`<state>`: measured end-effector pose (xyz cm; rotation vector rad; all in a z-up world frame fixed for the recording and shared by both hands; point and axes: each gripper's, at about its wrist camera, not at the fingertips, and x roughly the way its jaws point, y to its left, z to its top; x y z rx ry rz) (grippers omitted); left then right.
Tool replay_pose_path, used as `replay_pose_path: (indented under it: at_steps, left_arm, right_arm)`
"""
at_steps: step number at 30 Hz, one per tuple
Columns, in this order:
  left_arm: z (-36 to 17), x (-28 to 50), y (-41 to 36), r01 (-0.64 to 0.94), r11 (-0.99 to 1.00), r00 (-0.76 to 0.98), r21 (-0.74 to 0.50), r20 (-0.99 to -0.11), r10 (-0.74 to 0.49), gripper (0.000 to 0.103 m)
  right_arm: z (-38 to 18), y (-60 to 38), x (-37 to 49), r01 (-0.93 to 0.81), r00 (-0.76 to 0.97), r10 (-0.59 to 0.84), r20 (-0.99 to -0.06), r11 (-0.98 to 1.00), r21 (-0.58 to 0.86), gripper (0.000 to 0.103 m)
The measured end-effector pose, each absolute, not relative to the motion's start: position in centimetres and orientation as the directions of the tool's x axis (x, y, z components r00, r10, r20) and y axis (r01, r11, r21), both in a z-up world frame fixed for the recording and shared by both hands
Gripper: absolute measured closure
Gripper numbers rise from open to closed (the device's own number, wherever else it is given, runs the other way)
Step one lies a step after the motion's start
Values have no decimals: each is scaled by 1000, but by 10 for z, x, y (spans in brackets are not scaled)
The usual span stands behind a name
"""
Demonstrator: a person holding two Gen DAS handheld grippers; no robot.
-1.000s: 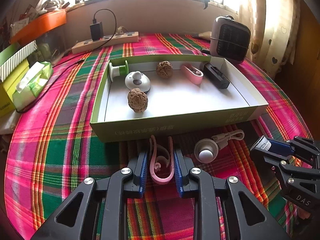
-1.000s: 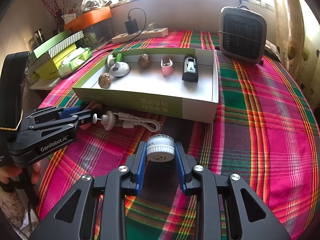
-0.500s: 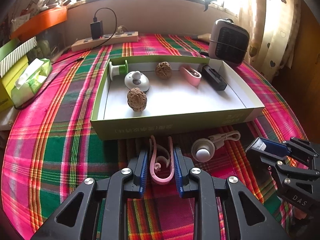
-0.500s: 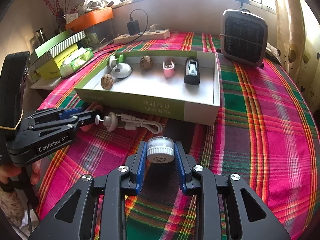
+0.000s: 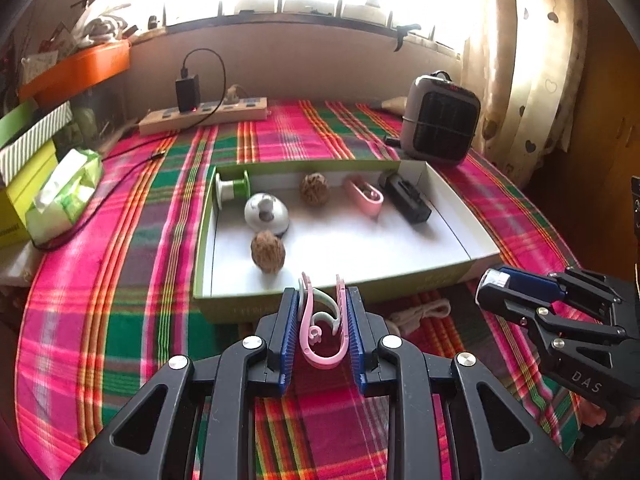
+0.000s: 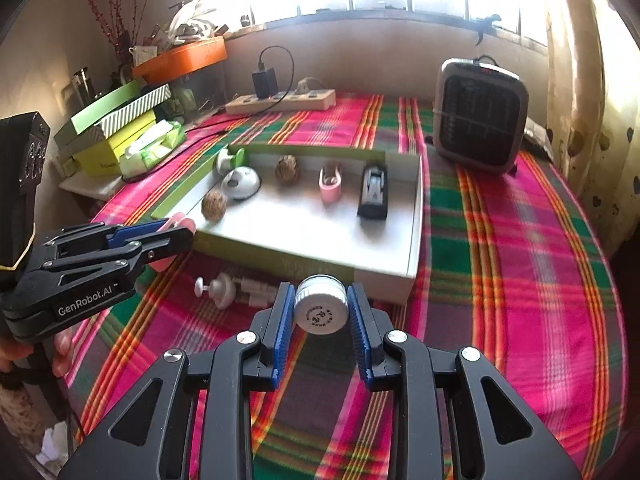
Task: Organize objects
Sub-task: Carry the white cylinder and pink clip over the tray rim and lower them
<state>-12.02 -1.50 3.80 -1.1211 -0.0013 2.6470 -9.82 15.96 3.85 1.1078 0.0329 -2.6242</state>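
Note:
My left gripper is shut on a pink clip and holds it above the near wall of the green-sided tray. My right gripper is shut on a small white jar, lifted above the cloth before the tray's near wall. In the tray lie two walnuts, a white knob, a green spool, a pink case and a black box. A white charger with cable lies on the cloth in front of the tray.
A grey fan heater stands at the back right. A power strip with a black plug lies at the back. Green boxes and a tissue pack sit at the left edge. The table edge curves away on the right.
Both grippers have risen from the cloth with their loads. The left one has moved forward to the tray's near wall.

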Motion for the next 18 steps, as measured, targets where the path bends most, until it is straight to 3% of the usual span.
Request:
replay_pose_path:
  at_steps: [18]
  left_arm:
    - [38,-166,-11,-254,-959,-649,-126,-713,265,82]
  right_arm:
    - [40,157,-154,256,-660,-224,-717,-964,66,74]
